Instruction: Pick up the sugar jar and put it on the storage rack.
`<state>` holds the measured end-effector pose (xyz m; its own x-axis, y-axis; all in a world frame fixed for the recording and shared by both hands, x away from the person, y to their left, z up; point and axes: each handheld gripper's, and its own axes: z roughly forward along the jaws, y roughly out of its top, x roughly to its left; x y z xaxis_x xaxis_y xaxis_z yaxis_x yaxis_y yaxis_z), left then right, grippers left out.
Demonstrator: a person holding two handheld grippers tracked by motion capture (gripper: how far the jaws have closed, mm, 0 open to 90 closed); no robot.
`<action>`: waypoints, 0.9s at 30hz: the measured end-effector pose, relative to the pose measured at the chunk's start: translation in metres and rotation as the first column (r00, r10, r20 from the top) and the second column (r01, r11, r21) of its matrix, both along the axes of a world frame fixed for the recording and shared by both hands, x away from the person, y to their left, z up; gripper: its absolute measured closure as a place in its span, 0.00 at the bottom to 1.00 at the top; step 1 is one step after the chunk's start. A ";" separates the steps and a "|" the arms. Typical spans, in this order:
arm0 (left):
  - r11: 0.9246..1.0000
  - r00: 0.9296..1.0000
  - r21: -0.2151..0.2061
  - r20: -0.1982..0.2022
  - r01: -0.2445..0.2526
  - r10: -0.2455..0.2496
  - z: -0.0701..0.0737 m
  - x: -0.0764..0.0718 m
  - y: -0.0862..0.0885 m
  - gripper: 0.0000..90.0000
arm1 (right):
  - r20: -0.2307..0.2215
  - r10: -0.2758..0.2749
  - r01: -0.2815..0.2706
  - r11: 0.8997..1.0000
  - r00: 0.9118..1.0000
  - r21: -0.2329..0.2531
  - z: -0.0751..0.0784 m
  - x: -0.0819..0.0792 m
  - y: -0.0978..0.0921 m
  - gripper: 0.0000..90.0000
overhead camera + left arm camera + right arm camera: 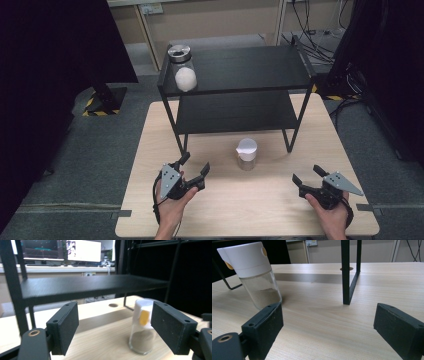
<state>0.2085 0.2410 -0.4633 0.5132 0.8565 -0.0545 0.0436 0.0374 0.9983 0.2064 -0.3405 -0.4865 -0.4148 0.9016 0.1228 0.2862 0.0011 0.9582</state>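
Black two-tier metal shelf (240, 70) at 12 o'clock on light wooden table (250, 210). Left gripper (196, 164) low over table, jaws apart. Right gripper (306, 175) same, jaws apart. Small glass jar with white lid (247, 153) upright between grippers, at 1 o'clock from left gripper, untouched.
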 end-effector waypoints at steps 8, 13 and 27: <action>1.000 0.999 0.014 -0.052 -0.013 0.014 -0.015 0.003 0.000 0.22 | -0.001 0.002 -0.002 1.000 1.000 -0.002 0.000 0.000 0.000 0.10; 1.000 0.999 0.007 -0.047 -0.011 0.012 -0.027 0.003 0.002 0.21 | 0.000 0.003 -0.003 1.000 1.000 0.001 0.000 0.000 -0.001 0.10; 1.000 0.998 -0.021 -0.063 0.001 -0.003 -0.044 0.007 0.006 0.21 | 0.001 0.006 -0.006 1.000 1.000 0.000 0.000 0.000 -0.001 0.10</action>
<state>0.2155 0.2467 -0.5070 0.5098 0.8538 -0.1052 0.1070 0.0584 0.9925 0.2068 -0.3414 -0.4867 -0.4205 0.8990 0.1227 0.2852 0.0025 0.9585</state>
